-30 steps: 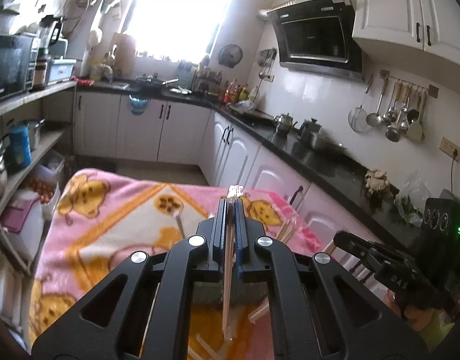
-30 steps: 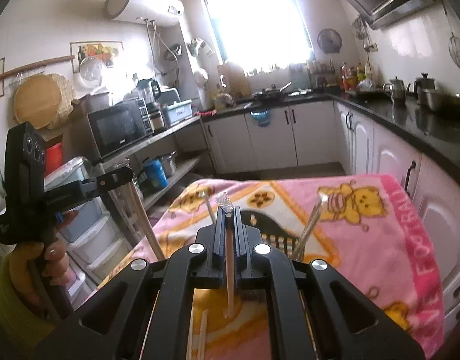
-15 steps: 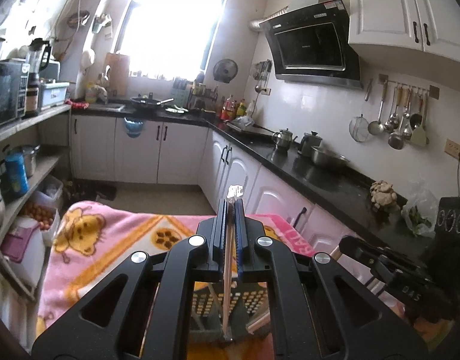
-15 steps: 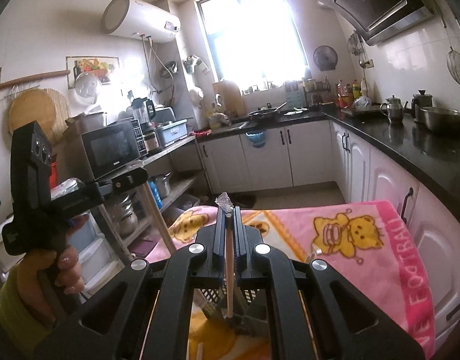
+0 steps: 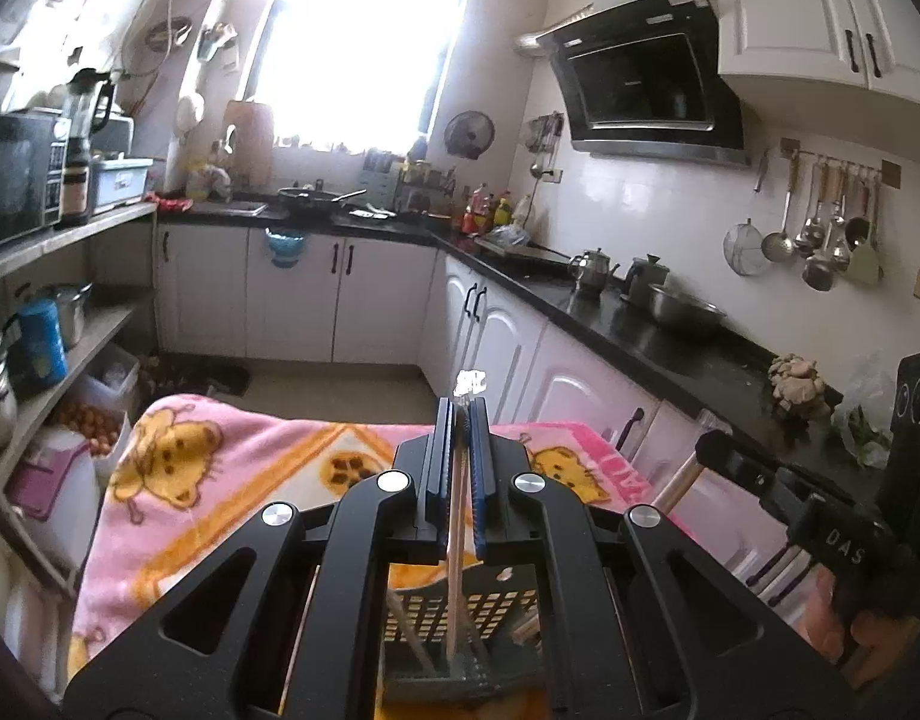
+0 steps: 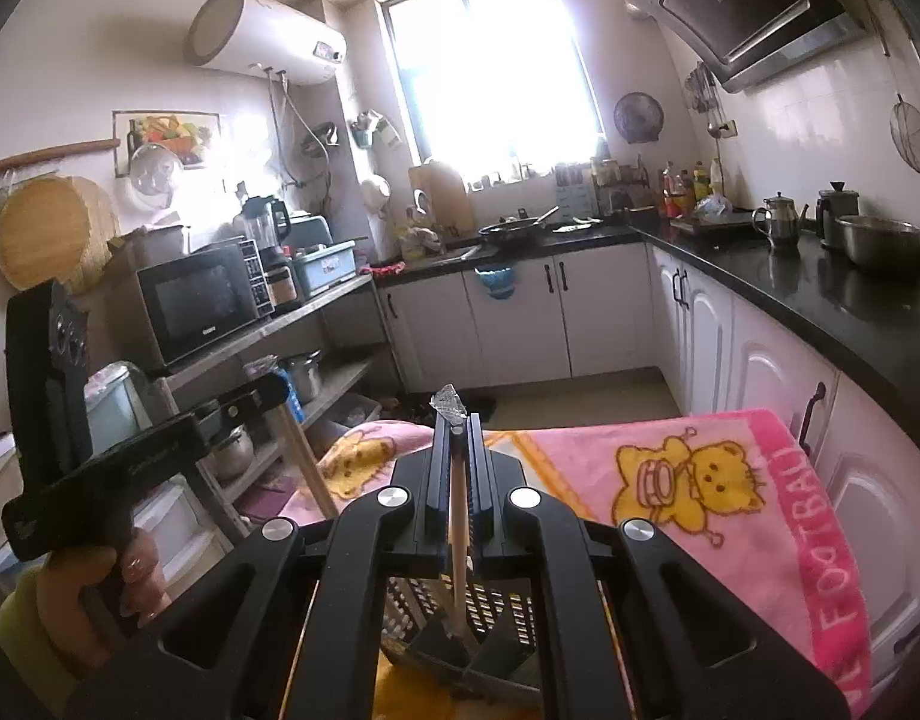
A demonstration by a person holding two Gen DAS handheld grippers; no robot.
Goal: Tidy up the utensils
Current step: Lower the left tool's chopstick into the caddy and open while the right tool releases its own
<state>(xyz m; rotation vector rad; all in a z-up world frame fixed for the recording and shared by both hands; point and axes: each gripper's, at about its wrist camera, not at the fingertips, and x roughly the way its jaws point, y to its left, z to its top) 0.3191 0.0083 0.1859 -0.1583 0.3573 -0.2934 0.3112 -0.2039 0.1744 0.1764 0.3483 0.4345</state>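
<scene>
While both tongs (image 5: pixel 460 414) (image 6: pixel 458 429) clamp chopsticks (image 5: pixel 454 546) (image 6: pixel 457 540), slotted basket (image 5: pixel 496 606) below (sticks inside)

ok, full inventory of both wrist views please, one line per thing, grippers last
blanket: 1, pink with yellow cartoon animals, covers the work surface
utensil basket: 1, dark perforated, on the blanket under both grippers
chopsticks: 2 held, pale wood, one per gripper, lower ends at the basket
microwave: 1, black, left shelf
water heater: 1, white, high on wall
range hood: 1, black, right wall
hanging ladles: several, metal, wall rail
steel bowl: 1, black counter
kettle: 1, steel, counter
left gripper: black, shut on a chopstick
right gripper: black, shut on a chopstick
hand: 1, on the left gripper's handle
</scene>
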